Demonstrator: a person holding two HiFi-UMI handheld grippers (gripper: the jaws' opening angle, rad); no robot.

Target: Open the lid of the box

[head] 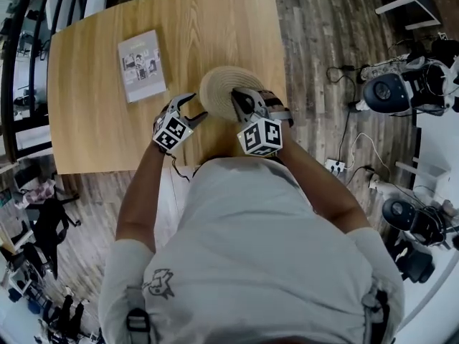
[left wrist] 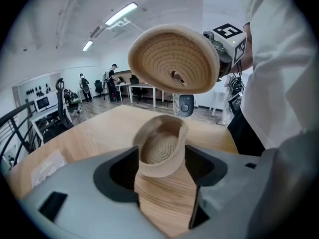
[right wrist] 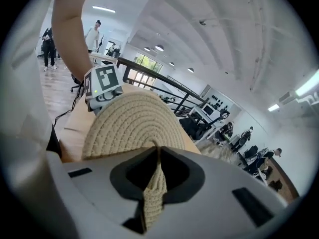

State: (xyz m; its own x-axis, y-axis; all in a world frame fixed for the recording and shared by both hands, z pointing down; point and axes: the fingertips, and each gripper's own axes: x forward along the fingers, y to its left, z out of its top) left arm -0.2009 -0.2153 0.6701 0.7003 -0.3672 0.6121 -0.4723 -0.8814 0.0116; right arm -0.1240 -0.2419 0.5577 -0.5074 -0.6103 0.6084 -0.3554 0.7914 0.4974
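Light wooden table (head: 93, 84) is serving as the work surface, and over the table's near edge the left gripper (left wrist: 160, 156) is clasping the small woven box (left wrist: 155, 167) by its side walls. This is evidently to steady it, and the soft rim is squashing into an oval between the spread pads. Higher over the same part of the table, the right gripper (right wrist: 157, 153) is pinching the rope loop (right wrist: 153, 195) of the round coiled lid (left wrist: 172, 59), jaws pressed almost together, holding it tilted and clear of the box, so the opening is judged largely done. Farther across the table, a booklet (head: 141, 64) is lying flat, playing no part.
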